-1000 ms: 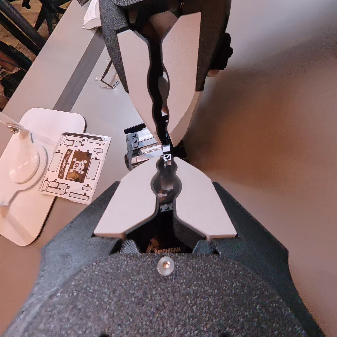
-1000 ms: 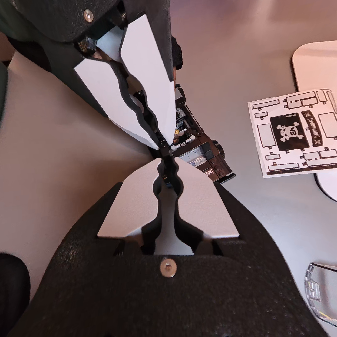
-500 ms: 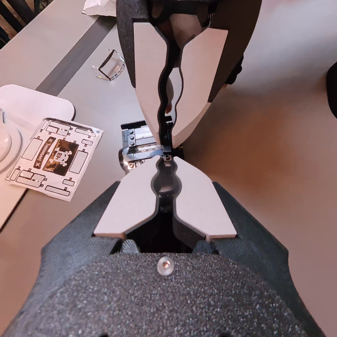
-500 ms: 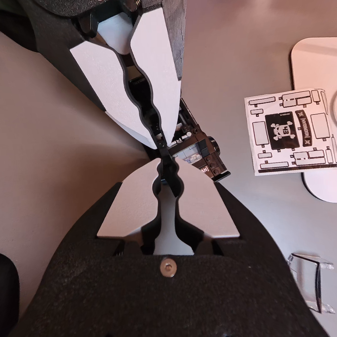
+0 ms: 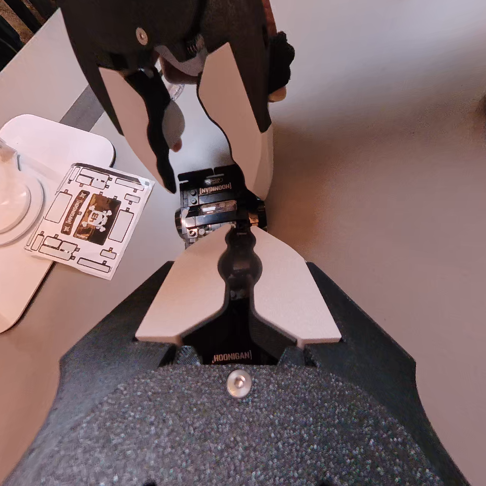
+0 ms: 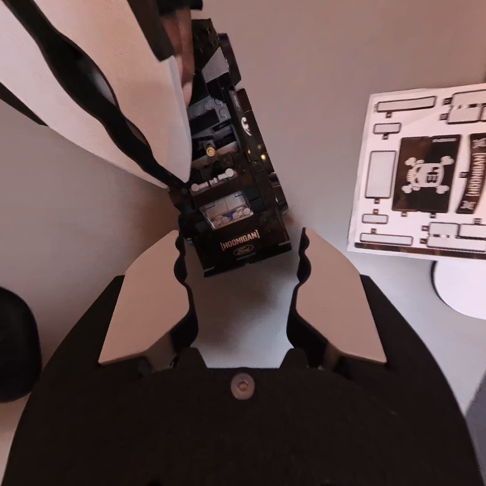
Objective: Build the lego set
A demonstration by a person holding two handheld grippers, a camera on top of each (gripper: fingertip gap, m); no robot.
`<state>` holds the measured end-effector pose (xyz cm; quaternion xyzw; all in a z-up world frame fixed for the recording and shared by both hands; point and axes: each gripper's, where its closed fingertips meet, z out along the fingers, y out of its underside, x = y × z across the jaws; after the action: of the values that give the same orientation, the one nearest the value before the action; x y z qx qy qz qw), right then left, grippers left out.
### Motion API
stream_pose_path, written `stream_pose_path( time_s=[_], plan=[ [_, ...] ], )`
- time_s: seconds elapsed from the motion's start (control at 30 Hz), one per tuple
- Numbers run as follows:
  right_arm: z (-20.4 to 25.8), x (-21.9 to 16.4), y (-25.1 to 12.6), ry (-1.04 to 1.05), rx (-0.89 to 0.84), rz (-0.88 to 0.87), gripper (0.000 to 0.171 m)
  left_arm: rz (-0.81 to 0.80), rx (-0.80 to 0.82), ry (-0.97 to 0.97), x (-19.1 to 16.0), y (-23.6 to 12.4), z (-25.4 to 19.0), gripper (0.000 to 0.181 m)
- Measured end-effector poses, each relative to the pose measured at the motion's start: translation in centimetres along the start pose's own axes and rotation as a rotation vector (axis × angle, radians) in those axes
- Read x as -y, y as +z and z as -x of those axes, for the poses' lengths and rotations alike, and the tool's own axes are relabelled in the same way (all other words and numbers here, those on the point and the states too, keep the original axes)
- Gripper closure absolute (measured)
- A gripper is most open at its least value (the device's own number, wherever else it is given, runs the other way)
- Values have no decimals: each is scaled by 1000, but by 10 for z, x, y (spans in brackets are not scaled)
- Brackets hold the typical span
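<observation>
Opened wide since a moment ago, the right gripper [image 6: 240, 236] now straddles the black lego car's [image 6: 236, 210] front end on the grey table [image 6: 328, 65]. At 11 o'clock, the left gripper [image 5: 240, 228] stays clamped on the car's edge; a sticker sheet [image 6: 420, 171] lies at 2 o'clock.

Your left gripper [image 5: 240, 228] covers most of the black lego car [image 5: 218, 207] in its own view, so you see only the car's front end past the fingertips, and what the closed tips pinch is too small and dark to make out. In the right wrist view the car's far end runs under the left gripper's fingers [image 6: 126, 105] and blurs. The sticker sheet [image 6: 420, 173] is cut off by the right edge there and smeared. The white board [image 5: 34, 210] runs off the left edge.
</observation>
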<state>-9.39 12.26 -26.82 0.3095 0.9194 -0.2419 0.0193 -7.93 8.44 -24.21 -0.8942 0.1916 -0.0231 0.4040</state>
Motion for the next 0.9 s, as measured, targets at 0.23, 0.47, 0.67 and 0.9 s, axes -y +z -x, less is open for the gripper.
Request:
stream_pose_path(
  time_s=[0.23, 0.47, 0.67, 0.9],
  plan=[
    [8, -12, 11, -93, -173, 45, 90, 9, -23, 27, -3, 0, -6, 173],
    [12, -14, 15, -169, -236, 90, 94, 19, -30, 35, -5, -3, -10, 173],
    [32, -18, 16, -171, -223, 96, 95, 26, -73, 41, -6, -9, -28, 173],
    [69, -24, 21, -57, -283, 77, 95, 23, -110, 61, -8, -13, -61, 173]
  ],
)
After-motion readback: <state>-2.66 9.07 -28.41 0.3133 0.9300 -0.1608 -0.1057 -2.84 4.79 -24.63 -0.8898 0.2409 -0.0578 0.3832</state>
